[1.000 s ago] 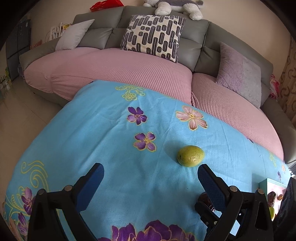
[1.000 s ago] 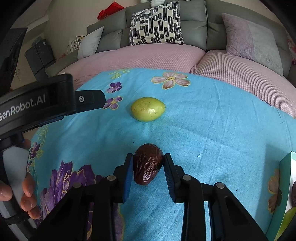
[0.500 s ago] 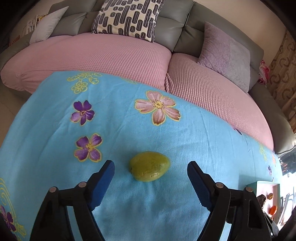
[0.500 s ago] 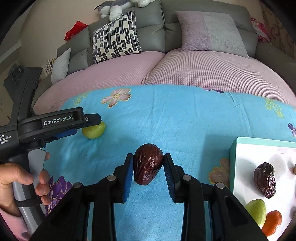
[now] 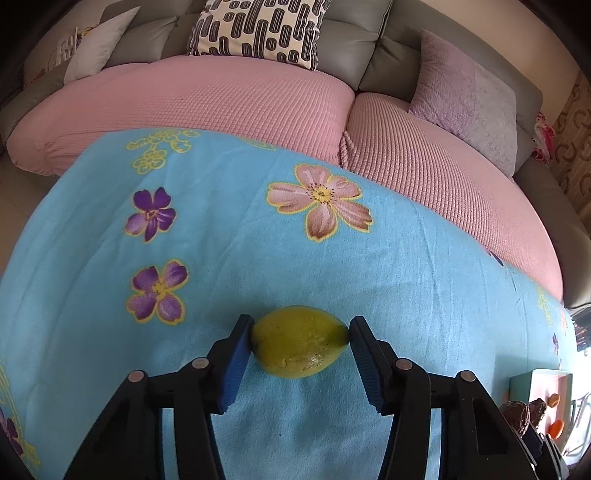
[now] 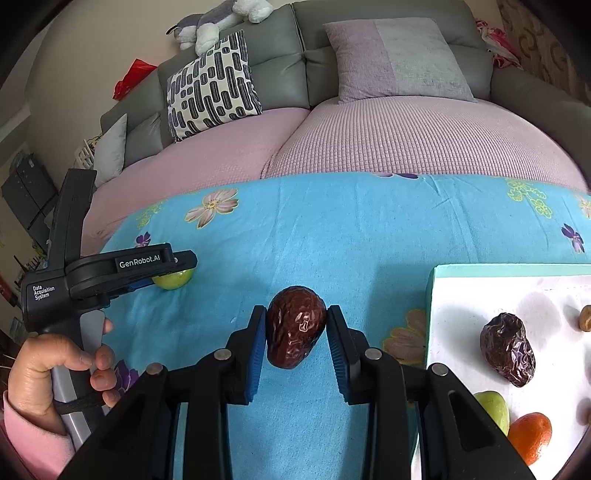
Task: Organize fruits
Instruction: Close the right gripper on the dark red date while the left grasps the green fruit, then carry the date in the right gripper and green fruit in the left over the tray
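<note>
We have our left gripper (image 5: 300,341) clamped on the yellow-green fruit (image 5: 300,341), its blue pads (image 5: 236,363) touching both ends, the fruit resting on the blue floral blanket (image 5: 258,251). Our right gripper (image 6: 296,334) grasps a wrinkled brown date (image 6: 296,332) above that blanket, just left of the teal-rimmed tray (image 6: 430,295), which holds another date (image 6: 509,349), a green fruit (image 6: 493,408) and an orange (image 6: 532,435).

A home living room is showing here: a grey sofa (image 6: 369,33) with pink seat covers (image 5: 229,99) is curving along the far side, carrying patterned cushions (image 6: 212,86) and a plush toy (image 6: 218,22), while a blue floral cloth (image 5: 258,251) is covering the near surface.
</note>
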